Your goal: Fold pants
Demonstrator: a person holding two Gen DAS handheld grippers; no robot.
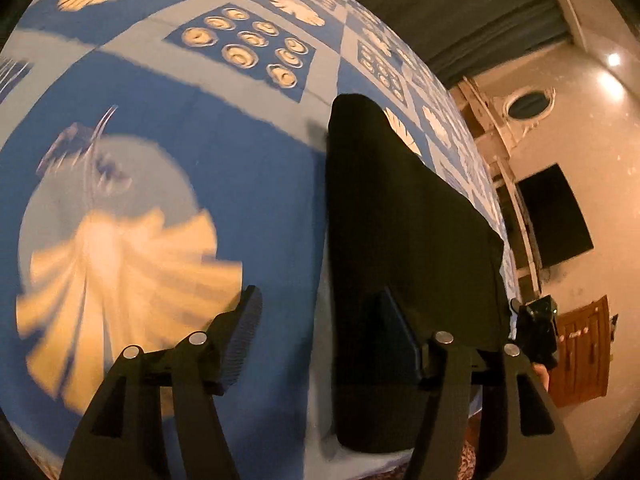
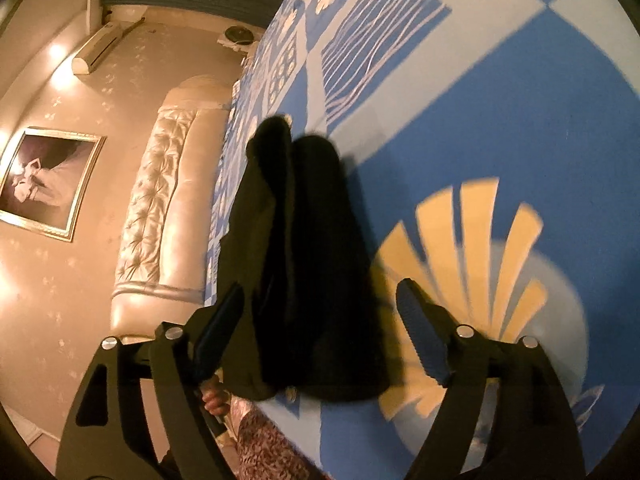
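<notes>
Both grippers, left gripper [image 1: 320, 344] and right gripper [image 2: 320, 332], are being held with fingers spread, gripping nothing. Beyond them, folded pants [image 2: 304, 264] are lying released on the bed [image 1: 248, 184]. Only tidying is seemingly being called for next.

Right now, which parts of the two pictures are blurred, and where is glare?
Left wrist view: the blue patterned bedsheet is motion-smeared, the folded black pants sharper; lamp glare on the beige wall. Right wrist view: milder smear on the sheet, glare on the wall at left; both bent by fisheye.
</notes>
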